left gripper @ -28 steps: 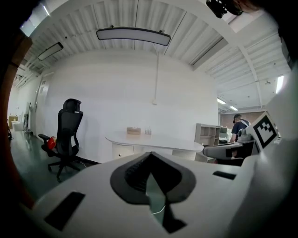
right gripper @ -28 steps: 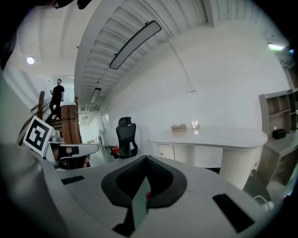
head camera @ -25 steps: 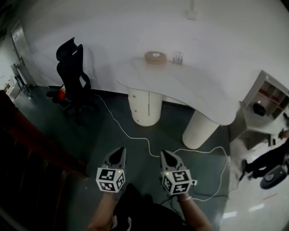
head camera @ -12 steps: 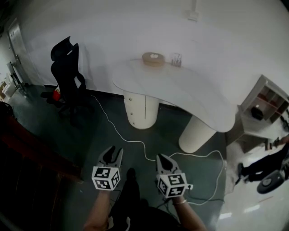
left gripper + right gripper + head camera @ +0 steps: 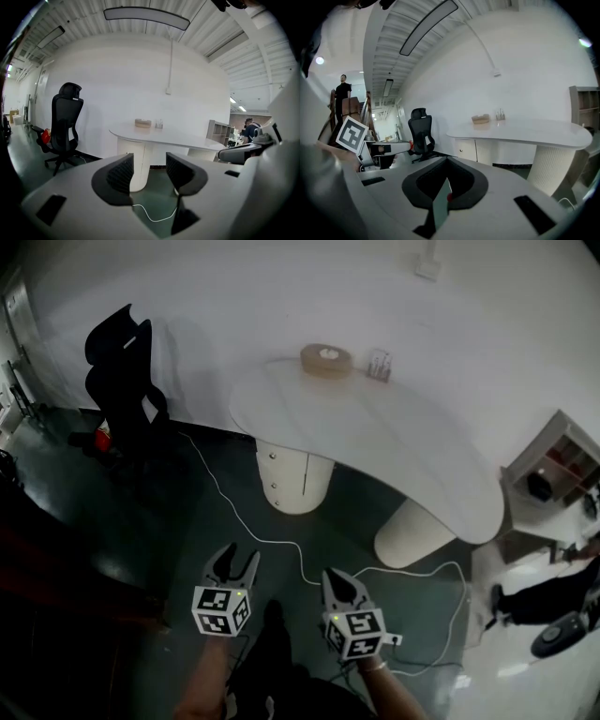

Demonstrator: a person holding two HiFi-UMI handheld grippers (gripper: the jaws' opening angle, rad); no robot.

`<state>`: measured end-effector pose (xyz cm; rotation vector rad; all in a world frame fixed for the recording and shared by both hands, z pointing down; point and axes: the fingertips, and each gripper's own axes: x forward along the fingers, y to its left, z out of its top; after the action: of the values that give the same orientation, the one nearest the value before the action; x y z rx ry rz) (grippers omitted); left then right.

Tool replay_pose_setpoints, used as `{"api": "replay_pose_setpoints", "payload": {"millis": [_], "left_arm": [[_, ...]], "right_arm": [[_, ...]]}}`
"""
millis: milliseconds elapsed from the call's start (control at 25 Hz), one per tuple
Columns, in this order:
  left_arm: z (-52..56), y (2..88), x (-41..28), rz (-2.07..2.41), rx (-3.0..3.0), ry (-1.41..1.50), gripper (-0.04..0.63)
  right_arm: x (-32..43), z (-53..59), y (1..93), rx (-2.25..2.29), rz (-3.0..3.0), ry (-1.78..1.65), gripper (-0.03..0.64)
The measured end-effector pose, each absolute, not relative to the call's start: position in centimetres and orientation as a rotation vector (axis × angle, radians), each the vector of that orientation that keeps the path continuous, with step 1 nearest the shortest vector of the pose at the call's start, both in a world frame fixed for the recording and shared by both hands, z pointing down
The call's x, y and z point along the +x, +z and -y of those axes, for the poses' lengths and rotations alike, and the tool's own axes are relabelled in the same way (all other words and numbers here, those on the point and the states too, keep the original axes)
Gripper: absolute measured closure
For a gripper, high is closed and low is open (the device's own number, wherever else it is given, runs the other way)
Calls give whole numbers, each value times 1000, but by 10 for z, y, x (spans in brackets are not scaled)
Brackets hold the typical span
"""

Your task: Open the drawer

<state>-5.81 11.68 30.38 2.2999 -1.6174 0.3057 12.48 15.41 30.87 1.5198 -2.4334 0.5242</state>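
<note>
A white curved desk (image 5: 394,442) rests on a round pedestal of drawers (image 5: 293,479) with small knobs down its front. That pedestal also shows in the left gripper view (image 5: 143,161) and the right gripper view (image 5: 466,150). Both grippers hang over the dark floor, well short of the pedestal. My left gripper (image 5: 234,563) points at it with its jaws opening and nothing between them (image 5: 150,164). To its right, my right gripper (image 5: 336,579) has its jaws together, holding nothing (image 5: 446,164).
A black office chair (image 5: 117,371) stands at the left. A white cable (image 5: 281,545) snakes across the floor between me and the pedestal. A round box (image 5: 325,359) and a small holder (image 5: 379,364) sit on the desk. A shelf unit (image 5: 562,460) and a person (image 5: 553,596) are at the right.
Both grippers have moved forward towards the desk. The left gripper's jaws were shut and now stand apart. The right gripper's jaws stay together.
</note>
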Motion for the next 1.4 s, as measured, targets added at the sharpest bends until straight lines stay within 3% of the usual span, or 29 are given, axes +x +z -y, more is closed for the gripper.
{"api": "replay_pose_setpoints", "payload": {"millis": [960,1400], "left_arm": [[77,366,-106,1437,2306,433,389],[133,440,-91,1458,2262,455,390]], "right_arm": [[44,28,330,1518,2331,589,614],[48,73,410,1453,2305,639,614]]}}
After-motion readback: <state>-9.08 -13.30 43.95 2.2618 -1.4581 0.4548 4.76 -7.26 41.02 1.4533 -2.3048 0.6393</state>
